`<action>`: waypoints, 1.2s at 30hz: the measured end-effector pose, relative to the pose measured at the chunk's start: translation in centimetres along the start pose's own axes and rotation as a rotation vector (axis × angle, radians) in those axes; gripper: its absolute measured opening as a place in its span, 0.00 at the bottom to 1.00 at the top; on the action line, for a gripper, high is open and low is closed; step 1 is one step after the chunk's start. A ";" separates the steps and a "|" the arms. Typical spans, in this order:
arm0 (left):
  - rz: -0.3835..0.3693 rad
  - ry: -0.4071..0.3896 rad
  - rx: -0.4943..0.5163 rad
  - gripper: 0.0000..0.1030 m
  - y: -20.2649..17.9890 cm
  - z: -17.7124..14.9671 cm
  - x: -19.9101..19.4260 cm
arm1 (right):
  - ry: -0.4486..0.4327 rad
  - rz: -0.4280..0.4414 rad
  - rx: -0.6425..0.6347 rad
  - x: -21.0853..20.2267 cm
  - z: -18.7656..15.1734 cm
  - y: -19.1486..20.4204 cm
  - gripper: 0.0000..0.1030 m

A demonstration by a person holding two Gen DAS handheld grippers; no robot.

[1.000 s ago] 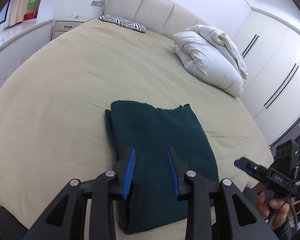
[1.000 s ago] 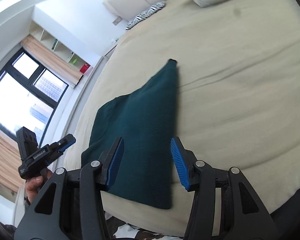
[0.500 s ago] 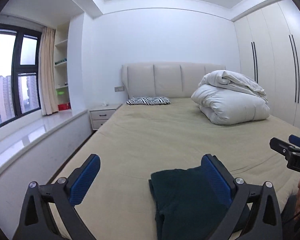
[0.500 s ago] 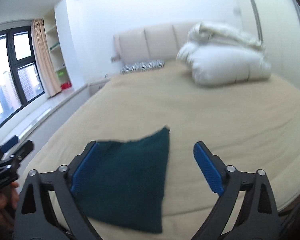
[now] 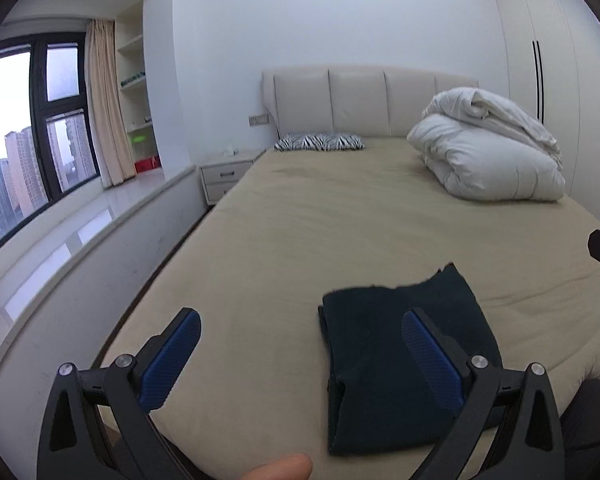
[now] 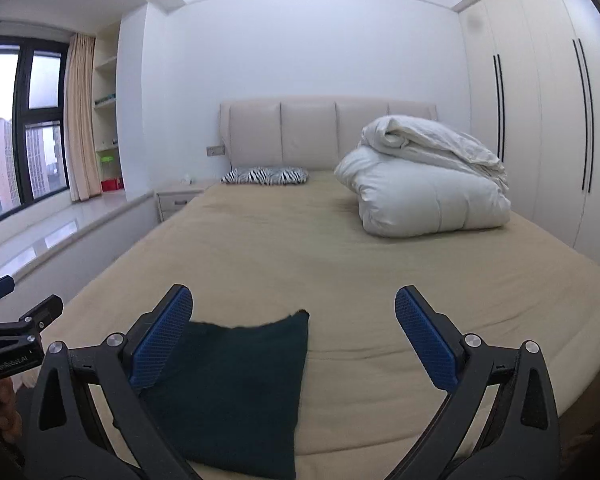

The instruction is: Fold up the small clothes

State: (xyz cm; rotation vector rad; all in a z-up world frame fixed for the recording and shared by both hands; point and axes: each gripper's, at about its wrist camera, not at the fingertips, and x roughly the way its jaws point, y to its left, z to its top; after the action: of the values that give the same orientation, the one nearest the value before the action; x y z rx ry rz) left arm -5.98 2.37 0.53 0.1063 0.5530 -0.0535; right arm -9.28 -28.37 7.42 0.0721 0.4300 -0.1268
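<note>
Presently both tongs, left (image 5: 300, 354) and right (image 6: 294, 334), are gaping wide and gripping nothing. Dark green garment (image 5: 404, 360) is lying folded near the bed's (image 5: 340, 220) foot edge. Judged soft, light, limp; pinching the layered edge looks safest.

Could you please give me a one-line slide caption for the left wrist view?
Open left gripper hovers over a folded dark green garment lying on a beige bed.
</note>
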 end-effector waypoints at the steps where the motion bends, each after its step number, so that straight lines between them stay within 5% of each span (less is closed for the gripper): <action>1: -0.019 0.053 -0.011 1.00 -0.1 -0.5 1.0 | 0.053 0.014 0.011 0.6 -0.4 -0.1 1.00; 8: -0.024 0.258 -0.011 1.00 -1.1 -4.9 3.6 | 0.304 -0.002 0.094 5.3 -6.0 -0.9 1.00; 16: -0.035 0.310 -0.057 1.00 0.0 -5.4 4.1 | 0.442 -0.055 0.045 8.9 -9.0 -0.6 1.00; 36: -0.036 0.315 -0.057 1.00 0.4 -5.4 4.1 | 0.475 -0.025 -0.005 9.6 -10.0 1.1 1.00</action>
State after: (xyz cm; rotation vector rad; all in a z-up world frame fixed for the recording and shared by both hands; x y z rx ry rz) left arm -5.23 3.33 -6.17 0.0496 0.8700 -0.0564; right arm -4.54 -27.35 -5.61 0.0919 0.9058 -0.1328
